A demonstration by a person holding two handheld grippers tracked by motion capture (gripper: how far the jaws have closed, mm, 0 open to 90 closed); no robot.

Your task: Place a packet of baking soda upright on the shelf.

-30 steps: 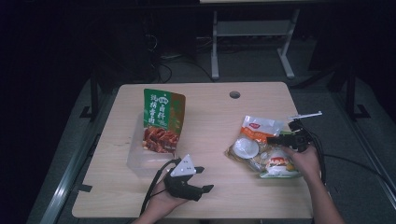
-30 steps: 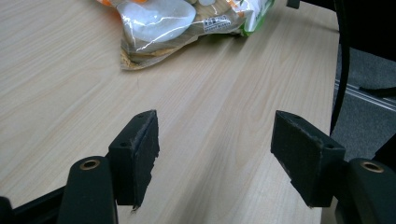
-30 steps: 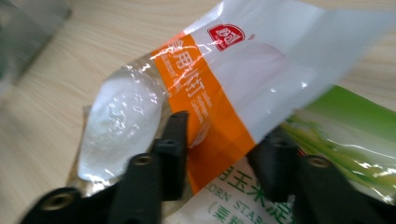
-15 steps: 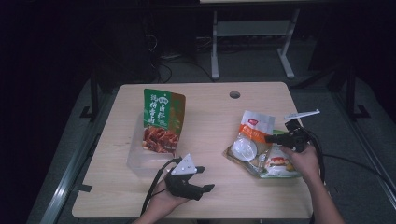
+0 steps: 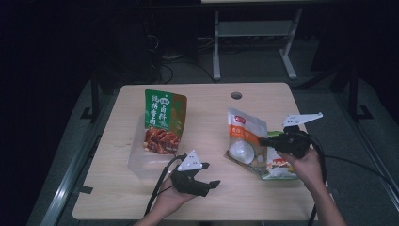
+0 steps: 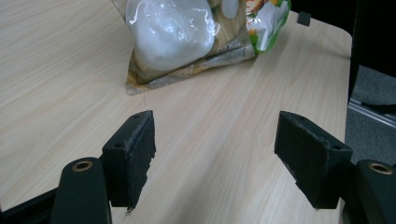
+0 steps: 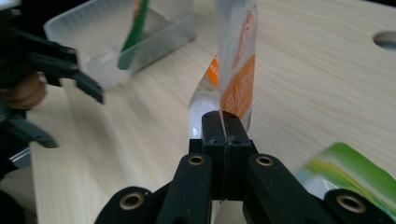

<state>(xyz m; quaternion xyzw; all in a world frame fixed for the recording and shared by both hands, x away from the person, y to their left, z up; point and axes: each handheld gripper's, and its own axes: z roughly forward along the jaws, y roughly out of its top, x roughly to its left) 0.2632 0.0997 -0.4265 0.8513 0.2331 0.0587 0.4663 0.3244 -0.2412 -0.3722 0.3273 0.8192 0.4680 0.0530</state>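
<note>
Dark floor and desk legs are surrounding a pale wooden table [image 5: 207, 197], and near its left side a clear bin [image 5: 146, 162] is sitting with a green pouch [image 5: 162, 120] standing in it, leaning against the bin's far wall. That pouch looks like the part of the packing already done.

Well to the right of the bin, the right gripper [image 5: 263, 140] is pinching an orange bag [image 5: 244, 136] by its edge; in the right gripper view the jaws are pressed tight together on the thin film of the bag [image 7: 233, 70], which is rising upright from them. The bag is being tipped up off the table, its lower end seemingly touching the wood, and it is lying apart from the bin. Beside it, farther from the bin, a green-edged packet [image 5: 282, 169] is lying partly under the person's right hand [image 5: 306, 165].

Just in front of the bin's near right corner, the left gripper [image 5: 212, 185] is resting in the left hand with its jaws spread wide and nothing between them, pointing toward the bag [image 6: 173, 32].

So I judge the work about a third along: one pouch binned, the bag grasped but not carried over, the packet untouched. Carrying the bag across to the bin is what remains first.
</note>
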